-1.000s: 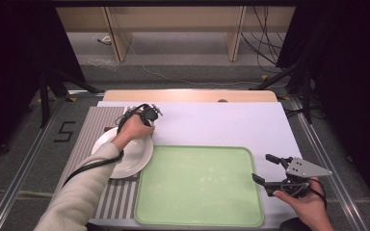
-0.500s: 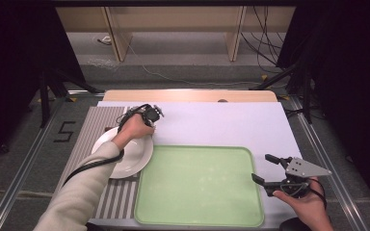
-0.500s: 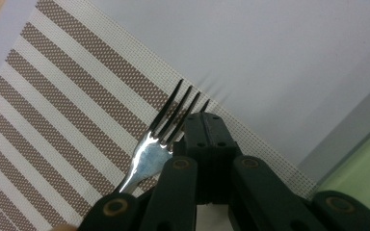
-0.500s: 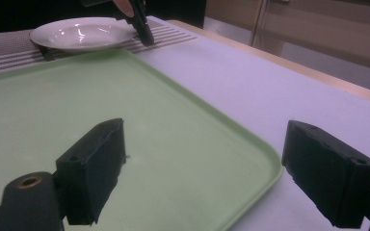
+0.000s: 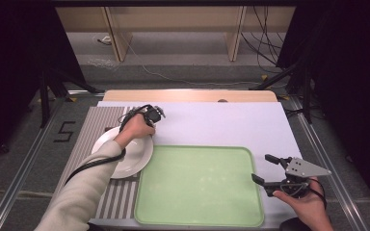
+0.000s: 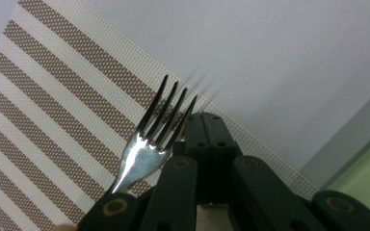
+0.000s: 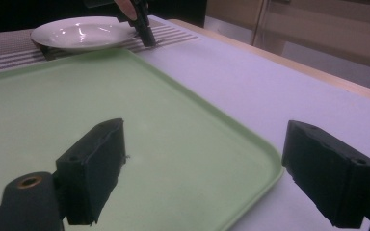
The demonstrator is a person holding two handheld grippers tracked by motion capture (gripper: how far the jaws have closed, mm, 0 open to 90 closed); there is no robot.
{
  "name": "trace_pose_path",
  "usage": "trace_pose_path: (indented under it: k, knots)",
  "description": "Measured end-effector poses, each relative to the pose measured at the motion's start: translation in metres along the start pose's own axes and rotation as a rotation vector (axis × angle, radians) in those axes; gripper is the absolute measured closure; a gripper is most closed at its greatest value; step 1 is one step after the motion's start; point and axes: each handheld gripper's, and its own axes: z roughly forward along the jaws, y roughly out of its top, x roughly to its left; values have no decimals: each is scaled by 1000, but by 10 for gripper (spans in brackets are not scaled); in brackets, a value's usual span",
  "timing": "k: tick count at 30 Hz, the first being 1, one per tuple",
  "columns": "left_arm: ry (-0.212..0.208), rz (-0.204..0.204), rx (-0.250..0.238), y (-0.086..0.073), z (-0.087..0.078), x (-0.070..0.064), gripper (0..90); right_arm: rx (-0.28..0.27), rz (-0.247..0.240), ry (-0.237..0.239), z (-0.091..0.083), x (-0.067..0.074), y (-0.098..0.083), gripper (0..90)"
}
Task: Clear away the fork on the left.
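The fork (image 6: 151,132) lies on the striped placemat (image 6: 53,110), tines up against the closed jaws of the left gripper (image 6: 206,126), just beside the white plate (image 5: 125,156); whether the jaws pinch it I cannot tell. The right gripper (image 5: 267,169) hovers with jaws wide and empty over the green tray's (image 5: 197,185) right edge.

Grey concrete floor (image 5: 188,57) beyond the tabletop's far edge, loose cables (image 5: 164,77) trailing across it. Light wooden furniture legs (image 5: 115,33) at the back, with a pale panel between them. Black curtains (image 5: 347,57) on both sides, dark metal stand legs (image 5: 48,91) in front of them. Metal rails (image 5: 24,168) run along the tabletop's left and right edges. A "5" (image 5: 63,131) is marked on the floor at left. Dim, even light.
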Motion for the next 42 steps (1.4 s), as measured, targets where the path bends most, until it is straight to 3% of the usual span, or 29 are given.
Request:
trace_pose_path:
  k: [11,42]
  knots:
    - [6,-16,40,5,6,9,896,-1,2,-1,0,0,0,165]
    - [57,-73,24,13,14,25,896,-4,-2,1,-1,0,0,165]
